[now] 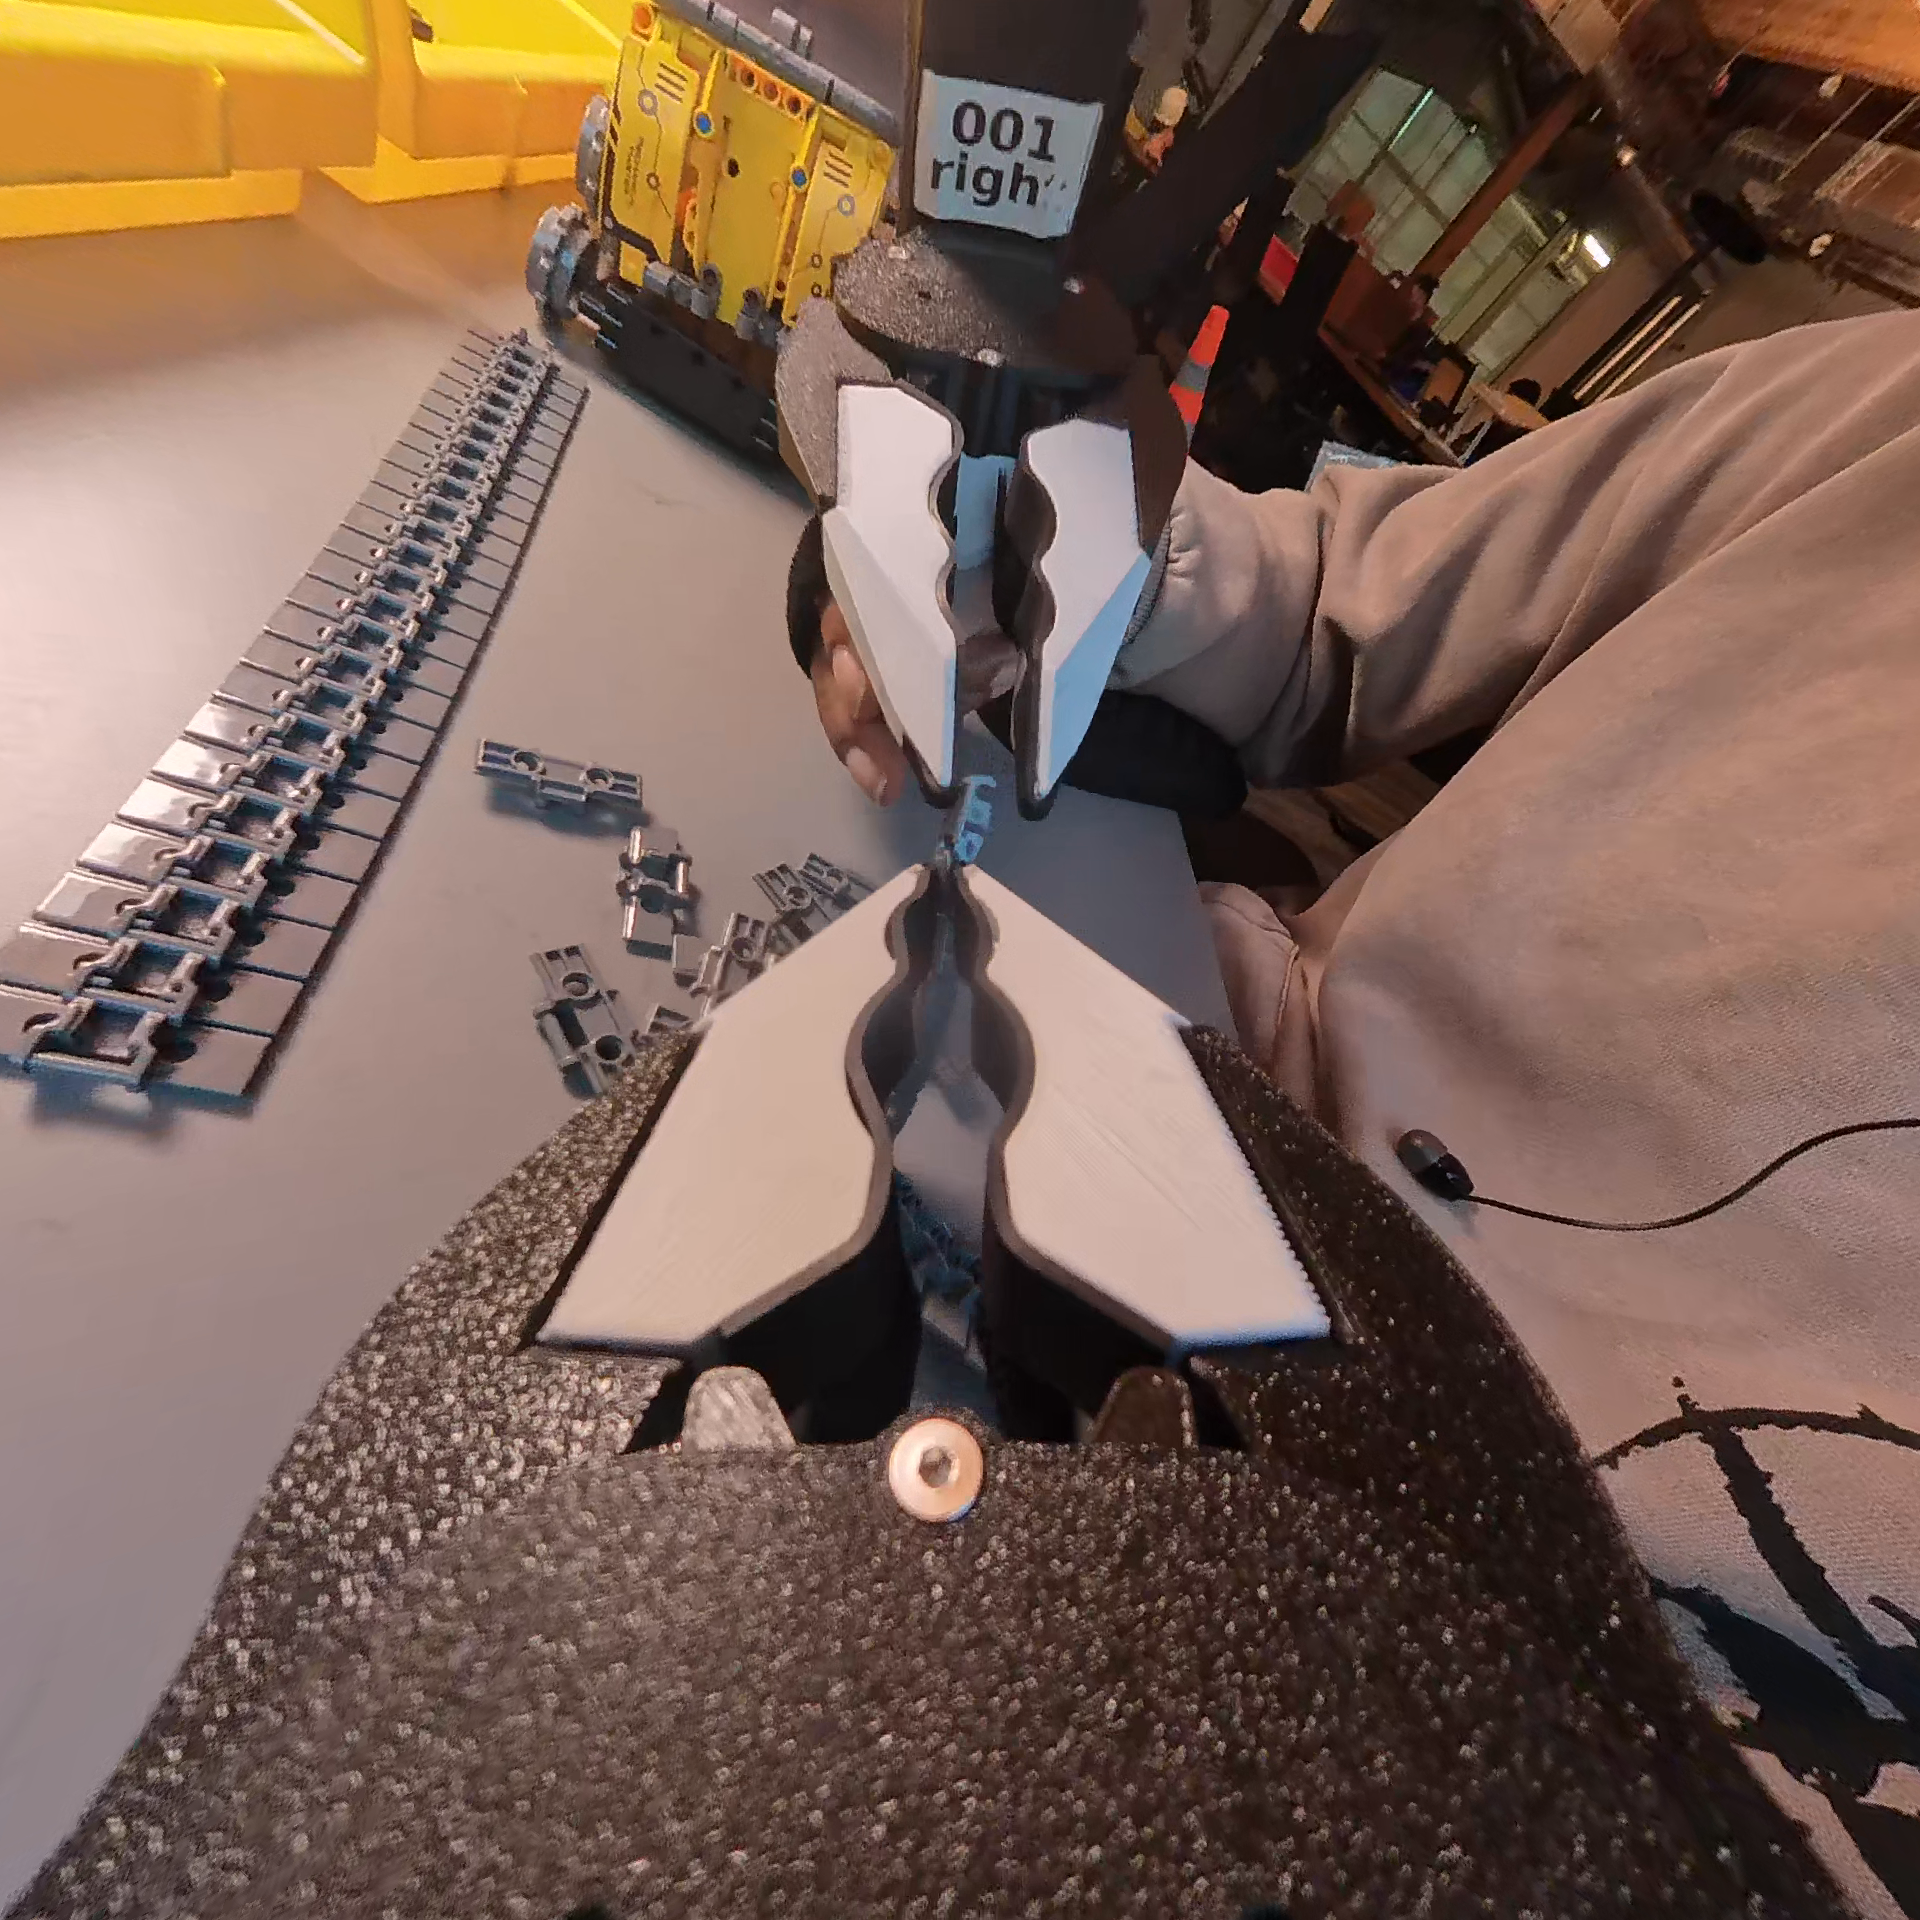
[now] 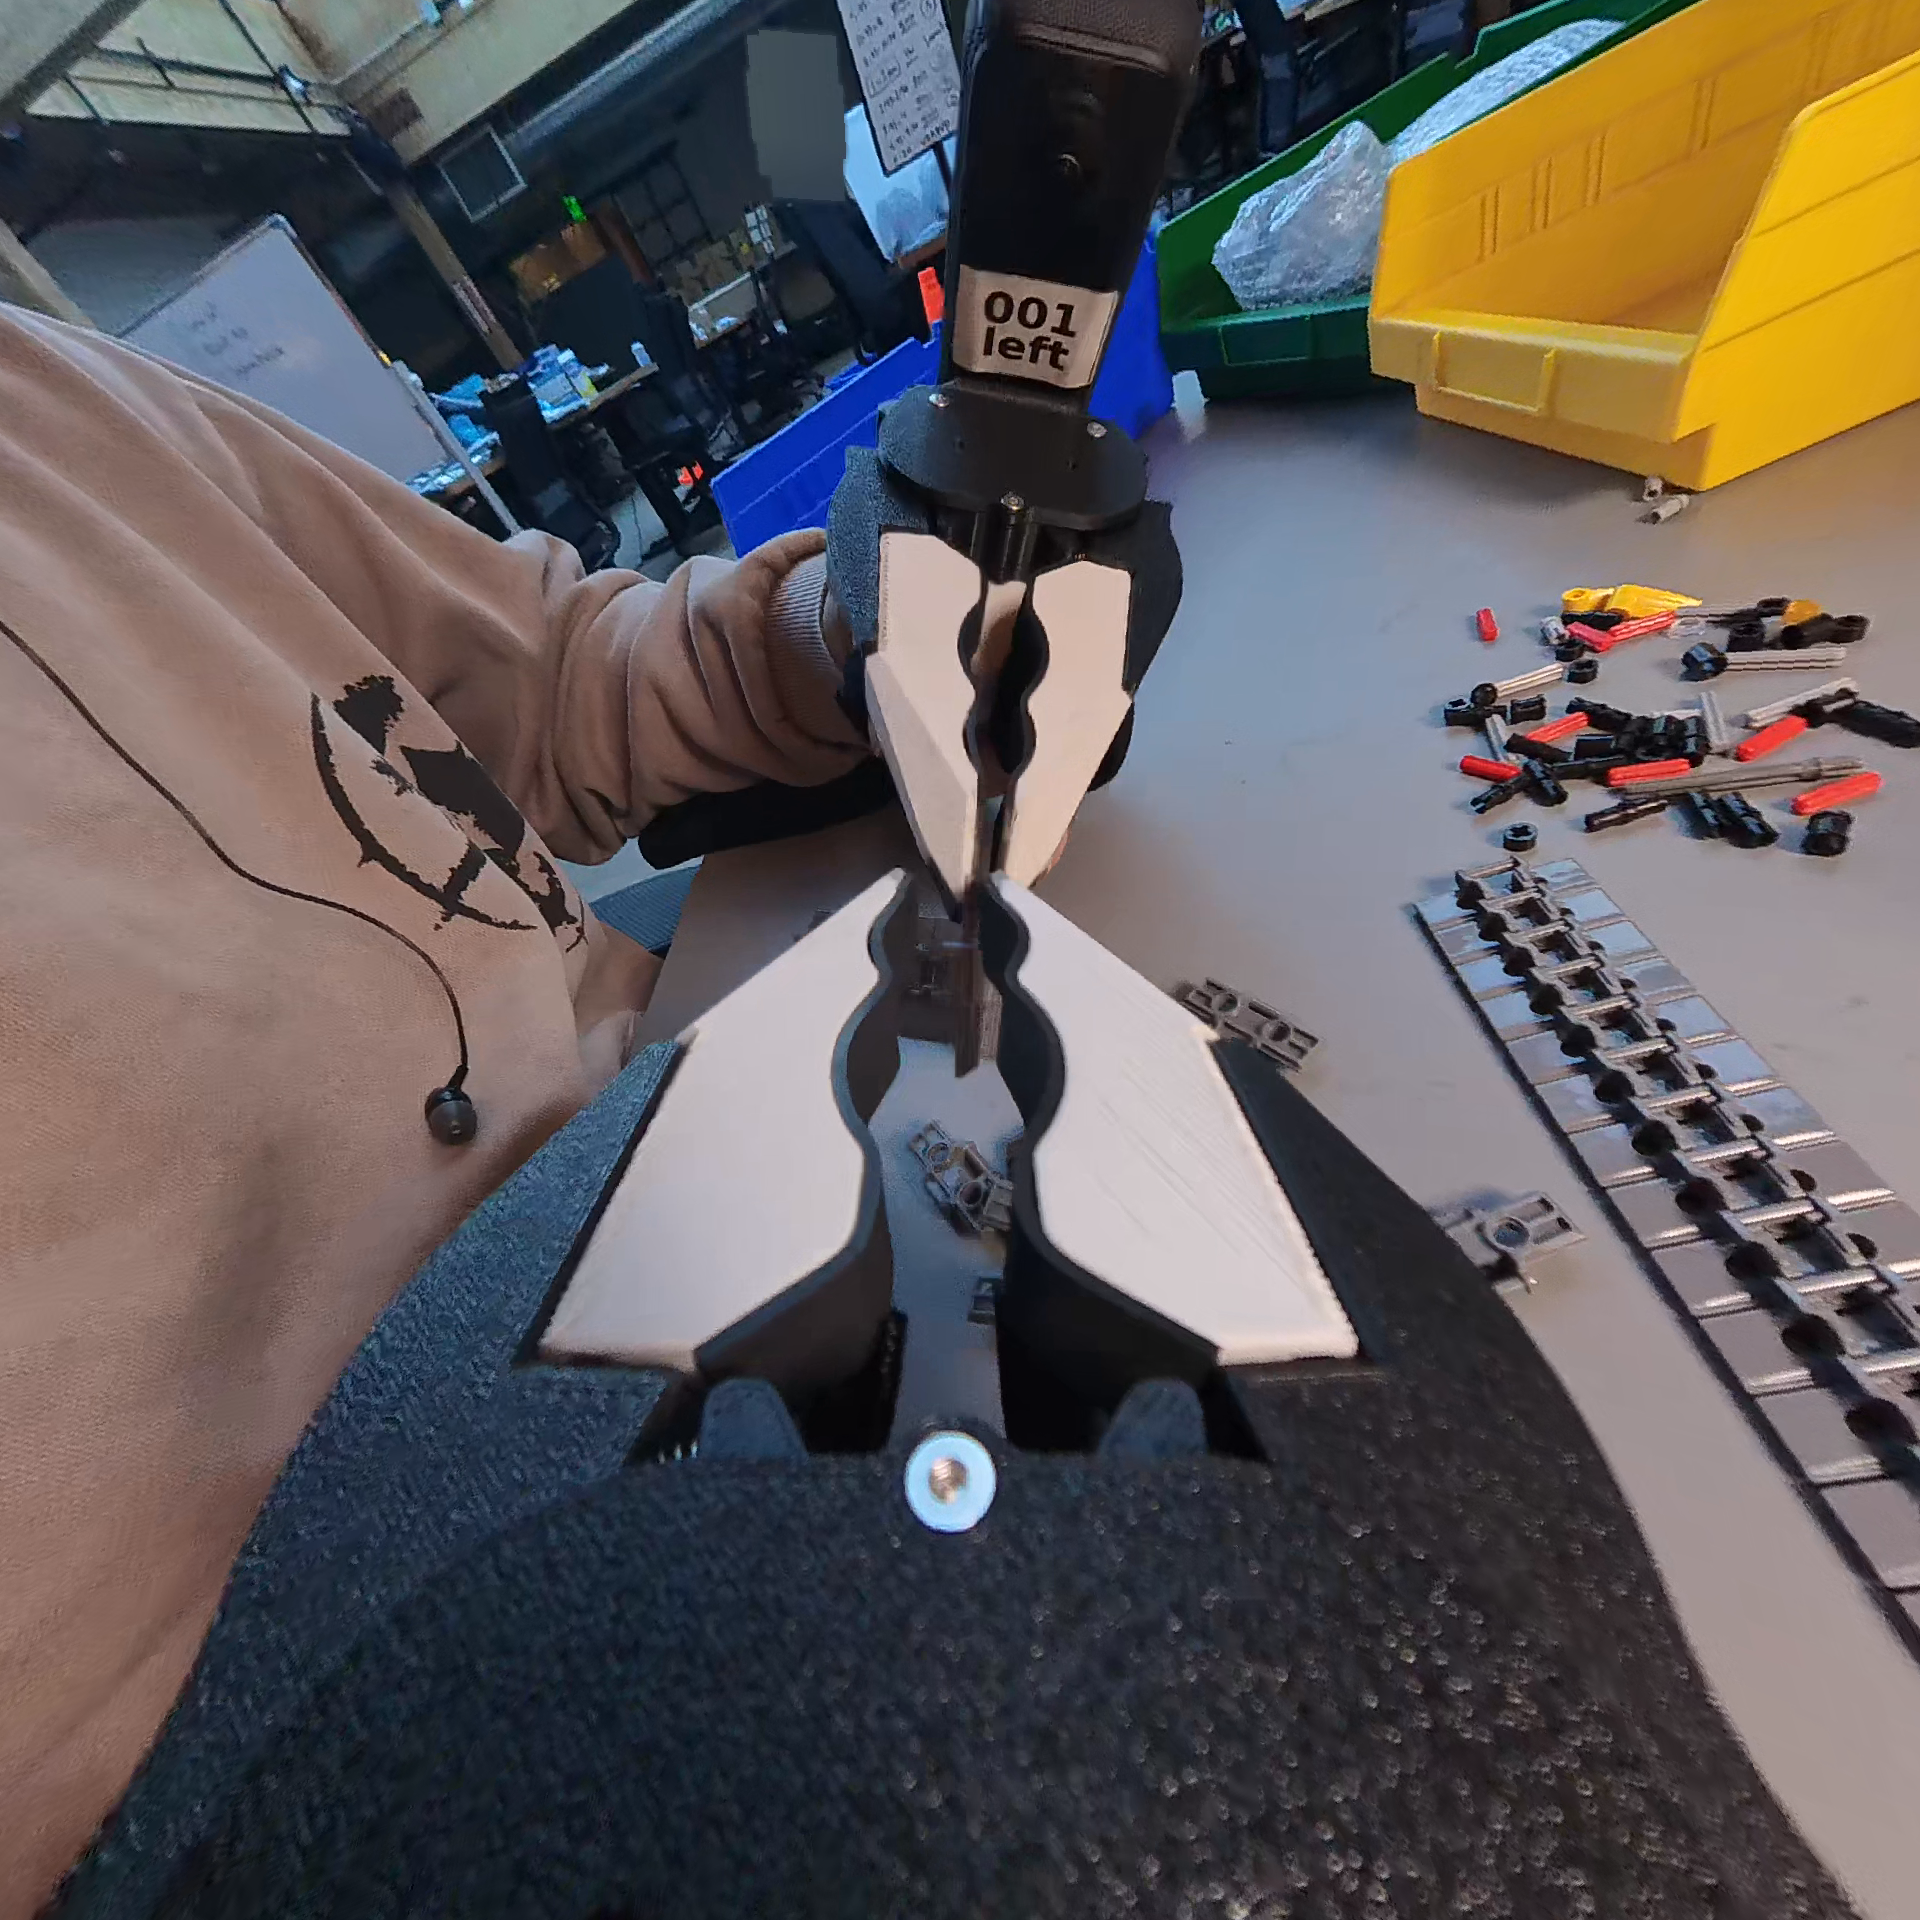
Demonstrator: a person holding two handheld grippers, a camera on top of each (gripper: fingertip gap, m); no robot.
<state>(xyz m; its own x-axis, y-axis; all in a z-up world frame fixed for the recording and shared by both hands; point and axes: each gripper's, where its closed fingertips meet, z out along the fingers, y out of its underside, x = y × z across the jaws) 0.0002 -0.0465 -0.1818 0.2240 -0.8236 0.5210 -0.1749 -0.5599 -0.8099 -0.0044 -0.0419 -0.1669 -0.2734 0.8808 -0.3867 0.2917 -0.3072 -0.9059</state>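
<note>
Your left gripper (image 1: 948,883) has its fingers pressed on a small grey track link (image 1: 961,831), which stands on edge and juts beyond the tips. Your right gripper (image 1: 982,795) faces it tip to tip; its fingers (image 1: 899,634) are parted a little, one tip on each side of the link's far end, and whether they touch it cannot be told. In the right wrist view the same link (image 2: 971,997) shows as a thin dark bar between your right gripper (image 2: 951,883) fingers, with the left gripper (image 2: 987,862) closed on it from above.

The link is held above the grey desk (image 1: 312,1351), near the desk edge on your body side; your sleeve (image 1: 1507,644) lies just past that edge.

On the far side of the link from you, the assembled track strip (image 1: 301,727) lies flat in a long straight row, well apart. Between strip and link sit several loose links (image 1: 665,935), scattered; bare desk surrounds them.

Beyond the strip's far end stands a yellow and black brick-built vehicle (image 1: 717,208). In the right wrist view, a heap of red, black and grey pins (image 2: 1683,727) lies past the strip (image 2: 1683,1143), and a yellow bin (image 2: 1662,260) stands farther still.
</note>
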